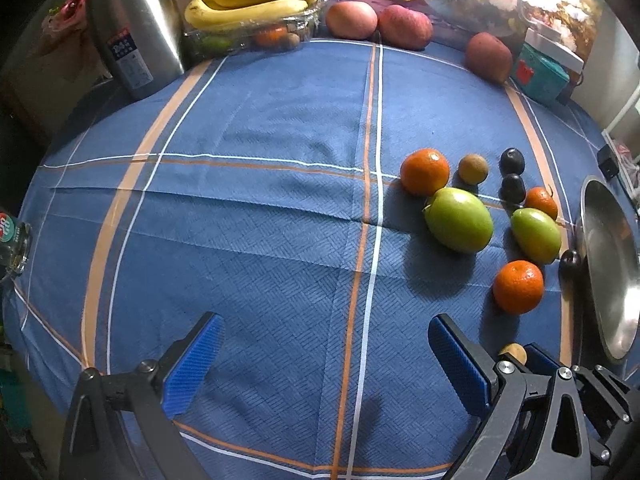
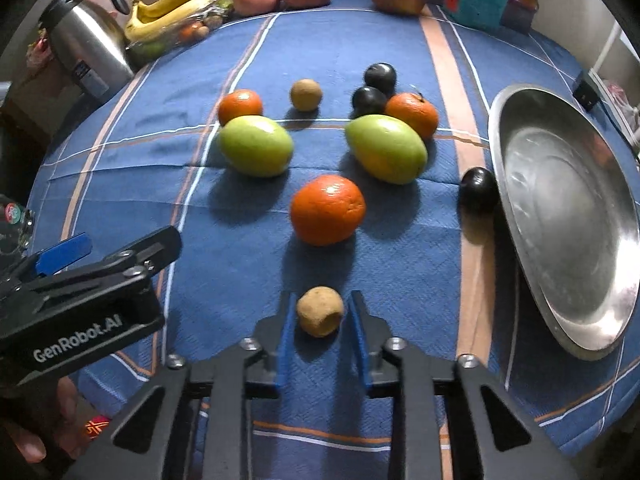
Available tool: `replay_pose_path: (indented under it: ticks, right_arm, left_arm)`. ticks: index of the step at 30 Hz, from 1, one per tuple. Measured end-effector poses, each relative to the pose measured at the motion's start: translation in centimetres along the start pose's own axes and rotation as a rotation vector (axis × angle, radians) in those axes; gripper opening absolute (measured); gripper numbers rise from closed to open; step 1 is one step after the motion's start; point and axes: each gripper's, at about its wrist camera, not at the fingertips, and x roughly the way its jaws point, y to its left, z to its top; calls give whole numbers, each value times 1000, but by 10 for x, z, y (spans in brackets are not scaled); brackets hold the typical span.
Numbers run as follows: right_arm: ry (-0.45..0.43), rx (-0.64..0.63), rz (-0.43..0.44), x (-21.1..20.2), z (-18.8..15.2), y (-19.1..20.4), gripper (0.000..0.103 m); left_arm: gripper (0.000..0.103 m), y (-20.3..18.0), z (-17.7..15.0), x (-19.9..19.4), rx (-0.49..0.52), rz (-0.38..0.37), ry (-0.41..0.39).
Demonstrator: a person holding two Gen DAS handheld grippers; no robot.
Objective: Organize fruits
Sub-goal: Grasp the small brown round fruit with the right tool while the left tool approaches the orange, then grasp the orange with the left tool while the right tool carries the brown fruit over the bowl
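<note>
At the near edge of the blue cloth (image 2: 340, 40), the right gripper (image 2: 320, 330) points steeply down with its blue pads closed against the sides of a small brown fruit (image 2: 320, 311), which sits on the cloth.
Left gripper (image 1: 324, 364): jaws wide apart, nothing between them, hovering over bare cloth just left of the right one.
Loose fruit ahead: three oranges, the nearest (image 2: 327, 209) just beyond the brown fruit; two green fruits (image 2: 256, 145) (image 2: 386, 148); a second brown fruit (image 2: 306, 94); two dark plums touching each other (image 2: 380, 76); a third plum (image 2: 478, 189) touching the rim of the metal bowl (image 2: 568, 320).
Bowl stands to the right, looks empty.
Far edge: bananas (image 2: 180, 0) on a clear tray, three reddish fruits, a steel kettle (image 2: 86, 44).

Step in hand, as I read it: the pick of the first piece, the grasp just made, no lift yet.
Sorting hardly begun.

Next move likely calls for a straight lift, then a carry right over the bowl rim, low release.
The fruit is small and round; a light or off-centre pinch could let it roll out.
Mind the plum by the rim.
</note>
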Motion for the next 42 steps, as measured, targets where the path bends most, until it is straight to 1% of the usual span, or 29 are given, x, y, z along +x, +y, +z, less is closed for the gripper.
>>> replay_pose_path:
  ticks: [4,8,11,16,19,20,24,26,28,30,32,36,37,39,40,41,42]
  right_arm:
    - [-28,15,32,-9,-3,1,25]
    - [-59,70,52,-18,1,-6,25]
    - [-65,115,24,-24,6,-15,25]
    - [-86,190,-11,-35,11,-39,25]
    - [-108,229,-28,-40,18,-51,25]
    - [-120,246,-33,-41,19,-55,25]
    - [-143,285,-52,-45,17,-66,25]
    - [-148,299,-45,-49,13,-72,25]
    - [-158,313,-40,-51,11,-77,25]
    - [-170,324,-44,-56,8,-83,25]
    - [-179,336,-44,-56,9,-85,25]
    - [-186,348,-33,-59,4,-91,25]
    - [-186,348,-29,-59,4,-92,25]
    - [-188,348,-23,-59,4,-92,25]
    - [-189,348,-21,-59,3,-92,25]
    - [-191,348,-19,-60,3,-92,25]
    - [-193,348,-18,-60,3,-92,25]
  left_arm:
    - [102,3,2,-1,-31,-30,-7]
    - [96,4,8,-1,-74,-86,1]
    - [90,2,12,2,-97,-134,22]
    - [88,-12,17,2,-111,-203,34]
    - [86,-25,19,0,-96,-241,37]
    - [83,-30,20,-1,-81,-252,36]
    - [80,-50,23,-3,-26,-265,30]
    - [77,-62,21,-4,6,-268,30]
    - [76,-72,22,-4,38,-269,31]
    - [73,-78,21,-4,61,-267,33]
    - [67,-86,22,1,77,-266,40]
    - [58,-96,22,6,94,-270,56]
    - [54,-97,21,8,98,-269,62]
    - [48,-100,22,12,98,-288,71]
    - [42,-102,22,13,99,-302,75]
    - [39,-103,22,13,99,-313,77]
    - [39,-104,23,12,100,-308,74]
